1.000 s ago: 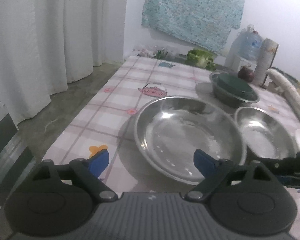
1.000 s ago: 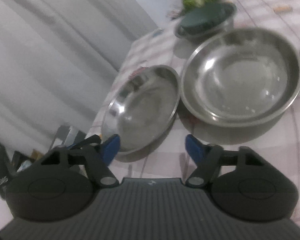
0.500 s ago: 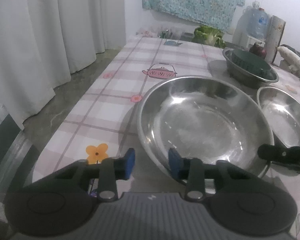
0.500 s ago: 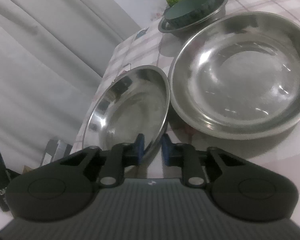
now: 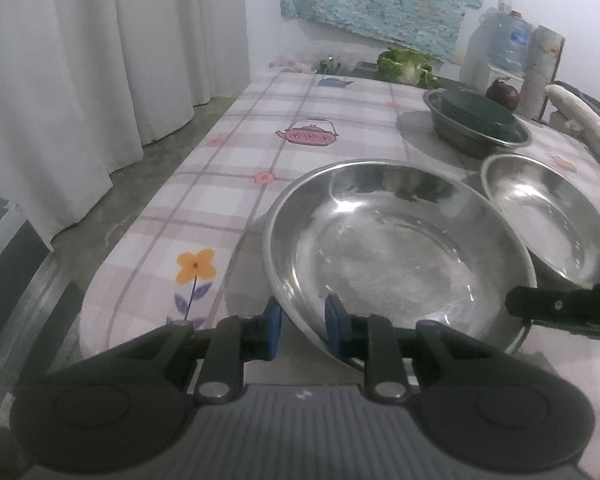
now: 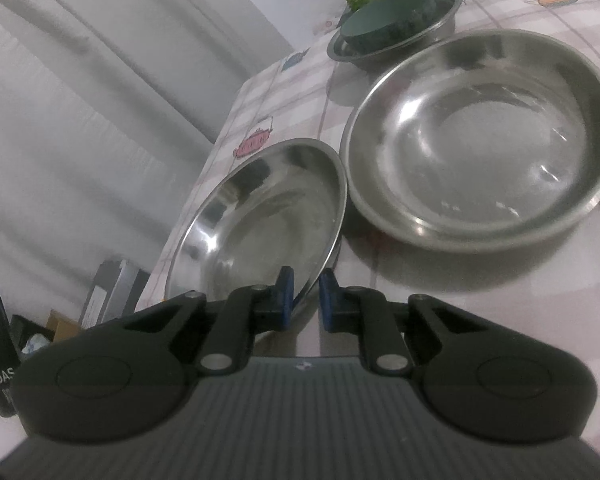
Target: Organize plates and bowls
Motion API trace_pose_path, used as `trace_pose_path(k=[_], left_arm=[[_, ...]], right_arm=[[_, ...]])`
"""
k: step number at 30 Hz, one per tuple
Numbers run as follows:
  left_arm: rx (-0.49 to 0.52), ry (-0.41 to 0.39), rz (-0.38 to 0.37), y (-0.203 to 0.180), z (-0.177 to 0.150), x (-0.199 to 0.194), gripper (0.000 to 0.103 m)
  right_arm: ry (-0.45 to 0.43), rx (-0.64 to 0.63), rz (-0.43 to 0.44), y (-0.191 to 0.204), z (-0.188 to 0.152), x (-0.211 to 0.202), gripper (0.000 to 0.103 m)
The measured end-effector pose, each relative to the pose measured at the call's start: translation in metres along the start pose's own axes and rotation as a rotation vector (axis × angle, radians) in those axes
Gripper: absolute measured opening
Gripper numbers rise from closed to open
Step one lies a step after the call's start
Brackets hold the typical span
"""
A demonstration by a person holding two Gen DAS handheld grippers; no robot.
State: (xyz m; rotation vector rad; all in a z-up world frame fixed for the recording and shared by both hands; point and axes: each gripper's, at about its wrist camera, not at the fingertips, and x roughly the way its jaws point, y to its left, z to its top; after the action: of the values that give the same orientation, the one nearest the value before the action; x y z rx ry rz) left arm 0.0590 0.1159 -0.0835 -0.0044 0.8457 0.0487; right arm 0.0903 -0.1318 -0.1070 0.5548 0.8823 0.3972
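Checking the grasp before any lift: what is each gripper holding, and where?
Both grip the wide shallow steel plate by its near rim: left gripper one side, right gripper the other.

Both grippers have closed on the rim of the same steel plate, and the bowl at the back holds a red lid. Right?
Not quite: the lid in the back bowl is dark green, as the left wrist view shows. Both the left gripper and right gripper do grip the plate rim.

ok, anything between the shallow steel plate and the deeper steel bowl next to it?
Nothing visible. The shallow steel plate lies rim to rim with the deeper steel bowl, whose inside is bare. The left gripper and right gripper are each shut on the plate's rim.
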Motion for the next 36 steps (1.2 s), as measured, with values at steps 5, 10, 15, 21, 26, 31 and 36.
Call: trace_pose_path(k=[5, 10, 15, 21, 26, 31, 36], left_arm=[[-0.015, 0.017, -0.028, 0.002, -0.020, -0.022, 0.024], [-0.015, 0.027, -0.037, 0.001, -0.039, -0.037, 0.025], [-0.025, 0.007, -0.038, 0.005, -0.041, -0.042, 0.036], [-0.043, -0.014, -0.031, 0.011, -0.039, -0.045, 0.042], [-0.050, -0.019, -0.043, 0.013, -0.038, -0.043, 0.044], [-0.046, -0.027, -0.056, 0.011, -0.037, -0.042, 0.046], [-0.047, -0.024, -0.064, 0.010, -0.037, -0.039, 0.049]], right_arm=[[0.030, -0.016, 0.008, -0.003, -0.018, -0.016, 0.014], [0.041, -0.027, 0.007, -0.006, -0.036, -0.028, 0.014], [0.031, -0.107, -0.038, 0.003, -0.043, -0.037, 0.026], [-0.071, -0.298, -0.184, 0.021, -0.043, -0.064, 0.085], [-0.187, -0.448, -0.325, 0.038, -0.034, -0.090, 0.102], [-0.309, -0.574, -0.527, 0.050, -0.034, -0.105, 0.102], [-0.299, -0.520, -0.388, 0.039, -0.023, -0.120, 0.102]])
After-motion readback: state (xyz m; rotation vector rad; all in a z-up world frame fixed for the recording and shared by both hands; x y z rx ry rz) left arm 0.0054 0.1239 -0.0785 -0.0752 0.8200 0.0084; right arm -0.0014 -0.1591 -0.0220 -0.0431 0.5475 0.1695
